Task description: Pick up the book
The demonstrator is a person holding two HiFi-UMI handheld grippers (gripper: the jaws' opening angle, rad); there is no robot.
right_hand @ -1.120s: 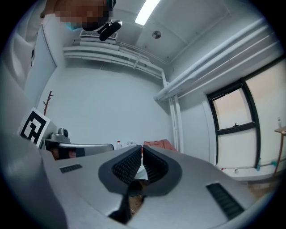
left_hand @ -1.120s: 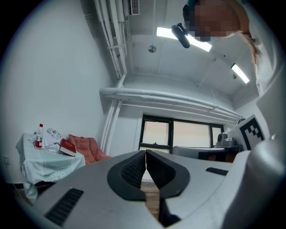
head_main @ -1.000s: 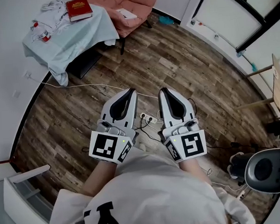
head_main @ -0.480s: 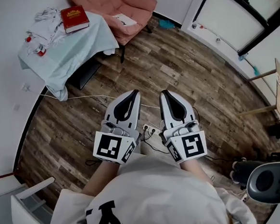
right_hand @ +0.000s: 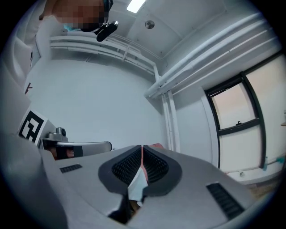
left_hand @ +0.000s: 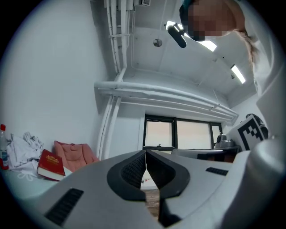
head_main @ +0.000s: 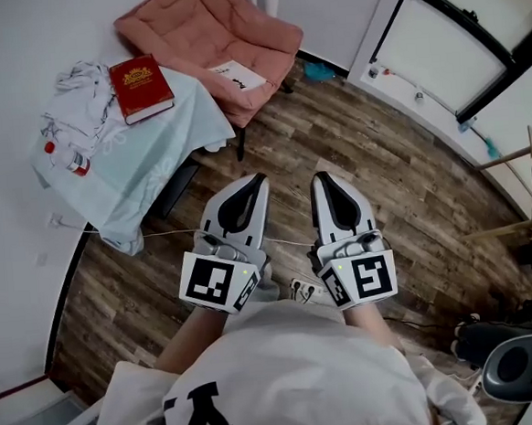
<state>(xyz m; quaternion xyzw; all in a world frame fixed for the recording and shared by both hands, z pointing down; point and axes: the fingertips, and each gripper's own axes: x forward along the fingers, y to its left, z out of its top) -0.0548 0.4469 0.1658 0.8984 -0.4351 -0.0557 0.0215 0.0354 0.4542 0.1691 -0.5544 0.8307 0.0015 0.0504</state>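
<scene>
The red book [head_main: 141, 87] lies closed and flat in the upper left of the head view, gold emblem up, on a small table draped in a pale blue cloth [head_main: 147, 152]. It sits near the table's far edge, just beside a crumpled white garment [head_main: 81, 93]. A small red-capped bottle [head_main: 72, 162] lies further toward the left edge of the cloth. Behind the table, at the top of the frame, stands a pink armchair [head_main: 205, 19] with a white sheet of paper [head_main: 234, 73] on its seat. Both tools are held side by side at the centre of the frame, well apart from the book, over the wood-plank floor [head_main: 410, 177]. The left gripper [head_main: 257, 179] and the right gripper [head_main: 326, 176] point toward the top of the picture, and each one's marker cube faces the camera above the person's white shirt [head_main: 288, 379]. In the left gripper view the left gripper [left_hand: 145, 153] has its ribbed pads pressed together with nothing between them. The book [left_hand: 51, 164] shows at the lower left there, with the armchair [left_hand: 73, 154] beyond it. In the right gripper view the right gripper [right_hand: 141, 146] is likewise closed and holds nothing. A white power strip [head_main: 302, 291] lies on the floor just below the grippers, and a thin white cable [head_main: 158, 234] runs left from them toward the table.
</scene>
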